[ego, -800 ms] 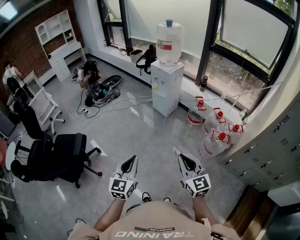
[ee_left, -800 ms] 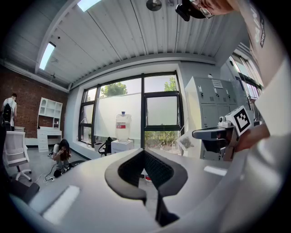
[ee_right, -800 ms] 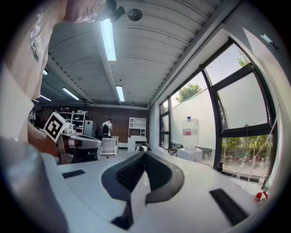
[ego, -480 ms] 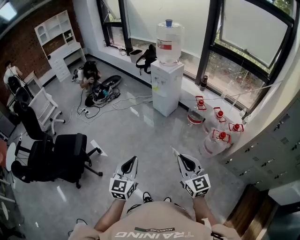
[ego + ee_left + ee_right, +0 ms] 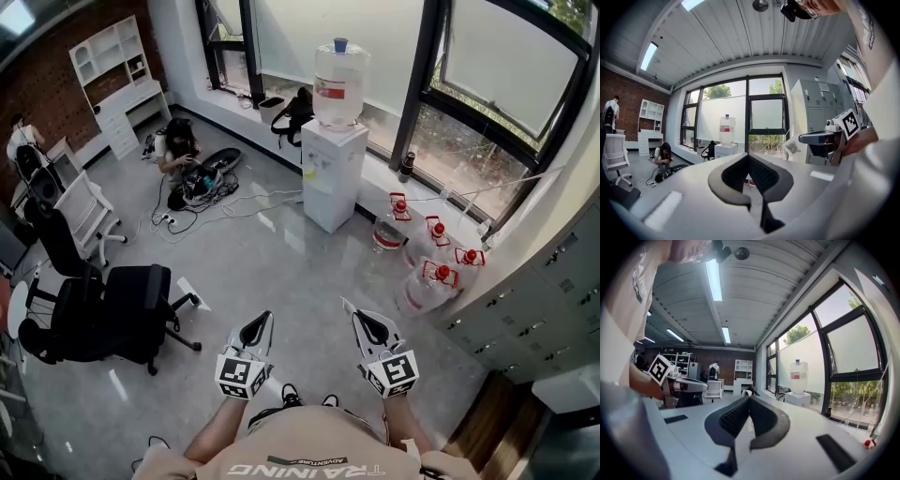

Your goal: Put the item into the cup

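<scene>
The task does not look under way: neither a cup nor an item to go into it shows in any view, so I cannot say where they are. The left gripper (image 5: 261, 326) and the right gripper (image 5: 364, 323) hang side by side over bare floor, well in front of the water dispenser (image 5: 333, 173). Each has its jaws pressed together with nothing between them. To do this step well, the person should probably find the cup and item first, then spread one gripper's jaws before reaching, not at the last instant. As for containers, a large bottle (image 5: 340, 84) sits upside down on top of the dispenser, its water level hard to read. Several red-capped jugs (image 5: 427, 272) stand on the floor just right of the dispenser, by the window, their contents unclear.
</scene>
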`<action>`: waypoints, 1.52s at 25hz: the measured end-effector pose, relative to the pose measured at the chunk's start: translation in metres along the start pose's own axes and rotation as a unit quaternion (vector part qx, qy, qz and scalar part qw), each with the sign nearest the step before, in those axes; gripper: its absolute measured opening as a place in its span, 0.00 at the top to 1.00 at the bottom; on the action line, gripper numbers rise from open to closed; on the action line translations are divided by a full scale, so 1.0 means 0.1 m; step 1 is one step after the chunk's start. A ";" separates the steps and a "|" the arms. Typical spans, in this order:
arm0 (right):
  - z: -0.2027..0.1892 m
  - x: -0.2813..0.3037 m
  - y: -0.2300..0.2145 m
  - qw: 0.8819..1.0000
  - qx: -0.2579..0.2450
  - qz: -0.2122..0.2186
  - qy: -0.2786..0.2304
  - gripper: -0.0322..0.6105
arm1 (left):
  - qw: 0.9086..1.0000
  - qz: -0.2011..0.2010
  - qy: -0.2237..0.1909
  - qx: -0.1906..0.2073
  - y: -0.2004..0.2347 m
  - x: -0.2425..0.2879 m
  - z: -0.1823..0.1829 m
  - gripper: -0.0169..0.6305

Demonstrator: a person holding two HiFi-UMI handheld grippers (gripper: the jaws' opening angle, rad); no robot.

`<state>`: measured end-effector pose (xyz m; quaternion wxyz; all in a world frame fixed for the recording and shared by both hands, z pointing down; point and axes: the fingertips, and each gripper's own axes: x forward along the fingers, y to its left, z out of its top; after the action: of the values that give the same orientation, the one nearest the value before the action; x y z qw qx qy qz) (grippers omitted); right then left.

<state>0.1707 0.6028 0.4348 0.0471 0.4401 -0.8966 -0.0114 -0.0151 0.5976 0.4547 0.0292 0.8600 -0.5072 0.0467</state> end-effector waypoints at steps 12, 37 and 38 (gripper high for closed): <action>0.03 0.50 -0.02 1.000 0.000 -0.012 0.000 0.93 | 1.000 -0.024 -0.002 -0.006 0.37 0.29 0.06 0.96; -0.10 1.99 -1.38 0.999 -0.012 0.034 0.006 0.93 | 1.000 0.008 0.009 -0.016 1.06 2.18 0.09 0.96; -0.09 2.03 -1.45 0.999 -0.012 0.039 0.005 0.93 | 1.000 0.011 0.008 -0.016 1.06 2.26 0.11 0.96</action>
<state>0.1627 0.3533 0.4503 0.0577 0.4045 -0.9125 -0.0183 0.0013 0.3488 0.4684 0.0467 0.8532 -0.5175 0.0454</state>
